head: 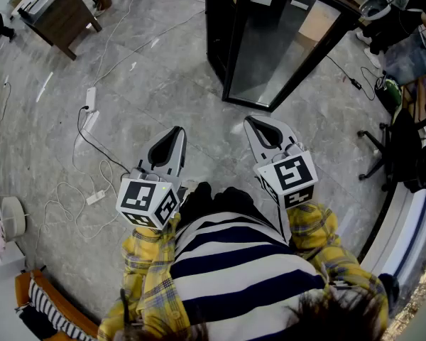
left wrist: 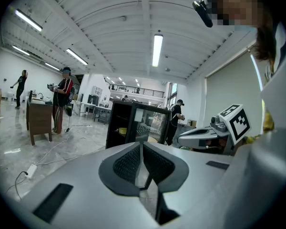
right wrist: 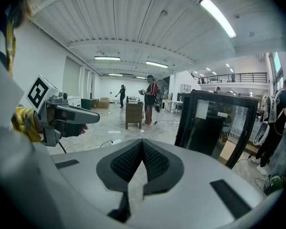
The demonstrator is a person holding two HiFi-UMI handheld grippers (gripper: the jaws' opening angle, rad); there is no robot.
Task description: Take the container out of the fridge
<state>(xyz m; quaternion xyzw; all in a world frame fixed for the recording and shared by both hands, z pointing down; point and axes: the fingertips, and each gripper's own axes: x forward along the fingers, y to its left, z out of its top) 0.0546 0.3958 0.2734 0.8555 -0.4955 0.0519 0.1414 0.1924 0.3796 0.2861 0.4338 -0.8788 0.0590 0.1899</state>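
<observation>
Bright, even light from ceiling strip lights (left wrist: pixel 157 49); sharp pictures, heavy fisheye bending, sheen on floor (head: pixel 163 84)

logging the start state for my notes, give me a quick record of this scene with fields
left tongs: shut, empty, pointing toward the fridge
right tongs: shut, empty, pointing the same way
fridge: black frame, glass door, door looks closed, standing on the floor ahead of both tongs
inside fridge: a yellow thing, too small to tell what it is
contact: neither tongs touches the fridge
task stage: not begun, door not yet opened
</observation>
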